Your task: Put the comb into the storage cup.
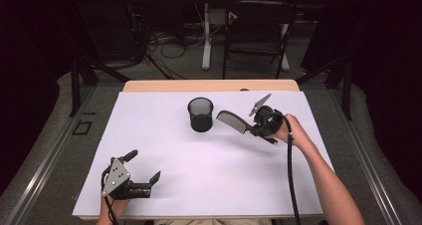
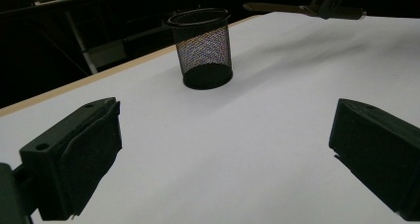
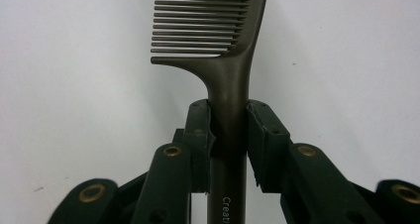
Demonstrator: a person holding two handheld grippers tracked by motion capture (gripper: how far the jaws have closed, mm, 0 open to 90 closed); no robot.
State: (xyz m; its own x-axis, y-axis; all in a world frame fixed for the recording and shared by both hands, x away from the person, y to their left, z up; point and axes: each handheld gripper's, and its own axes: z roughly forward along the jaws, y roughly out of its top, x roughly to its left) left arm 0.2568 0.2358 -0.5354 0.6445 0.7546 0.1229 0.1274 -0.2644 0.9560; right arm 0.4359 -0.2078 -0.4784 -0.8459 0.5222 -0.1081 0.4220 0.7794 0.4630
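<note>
1. High view: my right gripper (image 1: 250, 126) holds a dark comb (image 1: 232, 120) by its handle, raised above the white table (image 1: 209, 185). The comb's toothed end points toward 10 o'clock and stops just beside the rim of the mesh cup (image 1: 200, 114), at the cup's 3 o'clock.
2. High view: my left gripper (image 1: 144, 166) rests low at the table's 7 o'clock corner, well apart from cup and comb, jaws spread wide with nothing between them.
3. Right gripper view: here the grip is plain. My right gripper (image 3: 228, 135) has both jaws pressed on the comb (image 3: 225, 75) handle, one on each side, and the handle runs straight out at 12 o'clock. The teeth branch toward 9 o'clock. Pale lettering on the handle begins "Creati"; the rest is cut off. The white table lies behind.
4. Left gripper view: my left gripper (image 2: 225, 149) shows one jaw at each lower corner, bare table between them. The cup (image 2: 202, 48) stands upright at 12 o'clock, its mesh wall see-through. The comb (image 2: 277, 8) hangs in the air at 1 o'clock, to the right of the cup's rim and level with it, and the other gripper grips it at the frame's top edge.
</note>
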